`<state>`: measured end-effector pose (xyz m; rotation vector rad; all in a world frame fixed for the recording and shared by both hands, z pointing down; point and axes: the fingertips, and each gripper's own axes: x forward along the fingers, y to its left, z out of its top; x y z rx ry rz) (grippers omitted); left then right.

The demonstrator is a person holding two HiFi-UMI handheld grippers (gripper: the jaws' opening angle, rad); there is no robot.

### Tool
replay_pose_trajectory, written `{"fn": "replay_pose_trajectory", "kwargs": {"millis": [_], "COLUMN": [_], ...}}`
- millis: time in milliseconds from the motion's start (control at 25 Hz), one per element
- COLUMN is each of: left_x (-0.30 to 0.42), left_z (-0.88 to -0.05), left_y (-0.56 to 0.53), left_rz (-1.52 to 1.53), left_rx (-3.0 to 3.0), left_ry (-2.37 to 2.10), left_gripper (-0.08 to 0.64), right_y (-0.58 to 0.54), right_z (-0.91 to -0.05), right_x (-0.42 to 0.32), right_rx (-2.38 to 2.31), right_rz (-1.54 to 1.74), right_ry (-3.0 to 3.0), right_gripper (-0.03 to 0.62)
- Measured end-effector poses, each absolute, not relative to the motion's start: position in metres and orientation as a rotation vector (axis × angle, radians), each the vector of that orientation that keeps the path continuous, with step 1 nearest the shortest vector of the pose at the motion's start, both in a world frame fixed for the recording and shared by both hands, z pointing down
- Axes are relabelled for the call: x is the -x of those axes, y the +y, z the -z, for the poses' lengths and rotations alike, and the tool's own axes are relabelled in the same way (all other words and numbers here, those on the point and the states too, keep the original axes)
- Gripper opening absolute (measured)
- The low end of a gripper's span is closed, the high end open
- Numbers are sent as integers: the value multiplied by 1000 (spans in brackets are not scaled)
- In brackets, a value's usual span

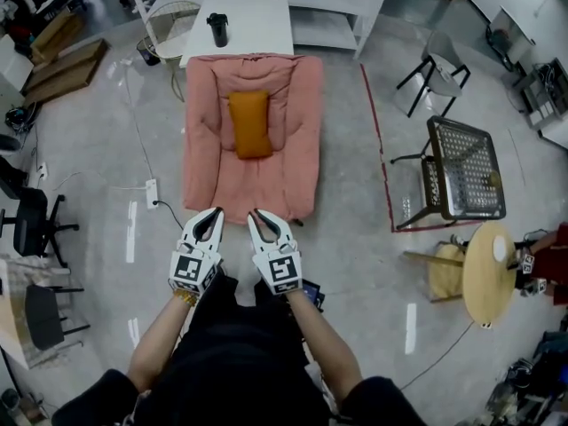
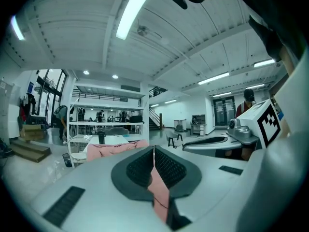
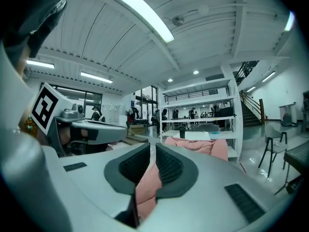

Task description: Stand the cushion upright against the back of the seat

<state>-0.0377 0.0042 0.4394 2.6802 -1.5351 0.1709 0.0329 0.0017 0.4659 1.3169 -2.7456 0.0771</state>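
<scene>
A pink padded floor seat (image 1: 293, 105) lies flat on the concrete, its back end toward the white table. An orange cushion (image 1: 250, 123) lies flat on its middle, long side along the seat. Both grippers hover side by side at the seat's near edge, well short of the cushion. My left gripper (image 1: 216, 211) is shut, its pads meeting in a line (image 2: 154, 151), with nothing held. My right gripper (image 1: 254, 213) is all but closed, a thin slit between its pads (image 3: 152, 151), also holding nothing. The pink seat (image 2: 111, 150) (image 3: 203, 146) shows ahead in both gripper views.
Behind the seat stand a white table (image 1: 257, 25) with a black bottle (image 1: 217, 28) and white shelving (image 1: 337, 7). A metal mesh chair (image 1: 461, 169) and a round wooden table (image 1: 488, 273) are to the right, office chairs (image 1: 35, 220) to the left. A power strip (image 1: 152, 193) lies left of the seat.
</scene>
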Motion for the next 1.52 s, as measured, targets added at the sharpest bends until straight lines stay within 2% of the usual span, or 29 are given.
{"fn": "replay_pose_trajectory", "kwargs": {"millis": [840,1040,1320,1520], "left_x": [140,128,76,56], "left_z": [-457,-456,-460,-457], "left_y": [101,140,177,189], "left_rz": [-101,-129,-164,-162], "left_rx": [-2735,-2677,-2636,-2627], "left_ry": [-1420,-1506,-1591,-1616], "left_gripper": [18,18,18,18], "right_y": [114,147,179,198], "right_z": [-465,-468,-472,-479], "right_x": [60,43,-9,-19], "right_rx": [-1467,-1443,-1400,-1337], "right_rz": [-18,-59,-113,-47], "right_ry": [-2605,-2632,-2684,-2679], "right_gripper": [46,46,44,14]}}
